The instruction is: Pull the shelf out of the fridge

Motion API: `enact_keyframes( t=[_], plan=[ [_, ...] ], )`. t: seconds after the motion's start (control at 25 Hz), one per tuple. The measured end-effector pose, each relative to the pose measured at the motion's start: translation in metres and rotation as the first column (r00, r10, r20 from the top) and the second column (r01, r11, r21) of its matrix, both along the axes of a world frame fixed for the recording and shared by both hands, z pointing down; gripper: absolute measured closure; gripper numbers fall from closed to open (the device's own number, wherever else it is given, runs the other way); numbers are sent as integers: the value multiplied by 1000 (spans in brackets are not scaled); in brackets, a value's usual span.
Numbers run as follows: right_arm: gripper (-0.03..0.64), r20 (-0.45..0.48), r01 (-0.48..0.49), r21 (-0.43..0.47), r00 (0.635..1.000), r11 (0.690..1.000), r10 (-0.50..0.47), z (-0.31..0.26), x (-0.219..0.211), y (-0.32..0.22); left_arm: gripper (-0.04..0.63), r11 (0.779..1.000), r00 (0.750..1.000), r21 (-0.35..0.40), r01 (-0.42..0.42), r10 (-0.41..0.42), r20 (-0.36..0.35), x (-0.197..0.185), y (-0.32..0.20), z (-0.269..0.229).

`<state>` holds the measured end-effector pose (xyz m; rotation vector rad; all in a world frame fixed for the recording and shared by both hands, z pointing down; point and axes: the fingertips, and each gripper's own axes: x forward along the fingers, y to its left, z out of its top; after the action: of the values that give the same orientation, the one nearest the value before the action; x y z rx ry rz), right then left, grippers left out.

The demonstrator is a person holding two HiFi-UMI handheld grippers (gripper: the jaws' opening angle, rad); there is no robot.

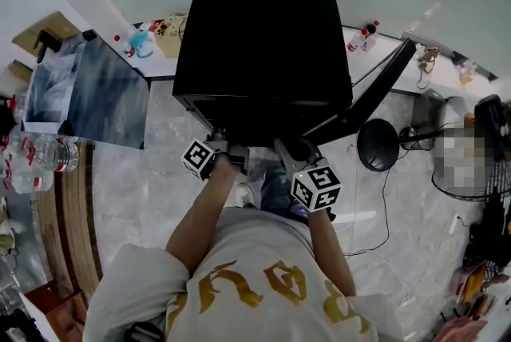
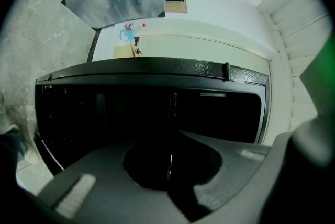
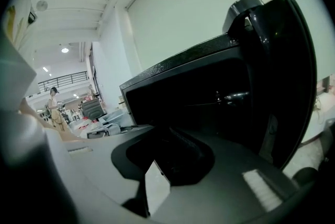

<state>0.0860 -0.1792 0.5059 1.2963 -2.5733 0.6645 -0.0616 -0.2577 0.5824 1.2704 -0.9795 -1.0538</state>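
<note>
Head view: the black fridge (image 1: 263,37) stands on the pale marbled floor (image 1: 152,180) at the person's 12 o'clock. Its door (image 1: 369,93) is swung open toward 2 o'clock. Both arms reach forward to the open front.

The left gripper (image 1: 219,145) is at the lower front edge of the fridge, toward 11 o'clock. The right gripper (image 1: 289,150) is at the same edge toward 1 o'clock, near the foot of the door. The two are near each other but apart.

Left gripper view: the jaws are drawn together, tips meeting, with only a thin bright seam between them. Nothing can be identified between them. They point squarely into the dark fridge opening, whose top edge (image 2: 157,67) runs across at 12 o'clock.

Right gripper view: the jaws are likewise closed up, tips meeting. A pale wedge shows through the gap nearer the camera at 6 o'clock. Nothing can be made out held between them. The open door (image 3: 285,76) rises at 3 o'clock.

Shelf: it cannot be picked out in any view, as the fridge interior is black. Nothing is seen projecting past the fridge front.

A grey metal-faced panel (image 1: 108,97) stands at 10 o'clock, well apart from the fridge.
</note>
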Motion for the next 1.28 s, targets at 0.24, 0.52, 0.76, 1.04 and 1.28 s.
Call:
enact_keyframes(
  t=[0.24,0.52,0.76,1.04,1.28],
  plan=[
    [552,1,-6,12,1000,1000,6,-3,-9,14,466,1000,1000,-11,-22,22,-7,-1,20,5],
    [590,-29,-23,33,999,999,24,-3,-11,26,466,999,999,-21,-43,43,-11,-2,42,5],
    [594,-63,-46,44,997,998,49,-1,-8,30,465,998,999,-33,-49,48,-18,-1,52,5],
    [594,-88,-69,53,993,996,74,0,0,31,462,998,998,-36,-57,56,-33,3,63,2],
    [595,-105,-84,55,990,995,90,1,6,31,462,998,998,-41,-51,50,-31,2,65,5]
  ],
)
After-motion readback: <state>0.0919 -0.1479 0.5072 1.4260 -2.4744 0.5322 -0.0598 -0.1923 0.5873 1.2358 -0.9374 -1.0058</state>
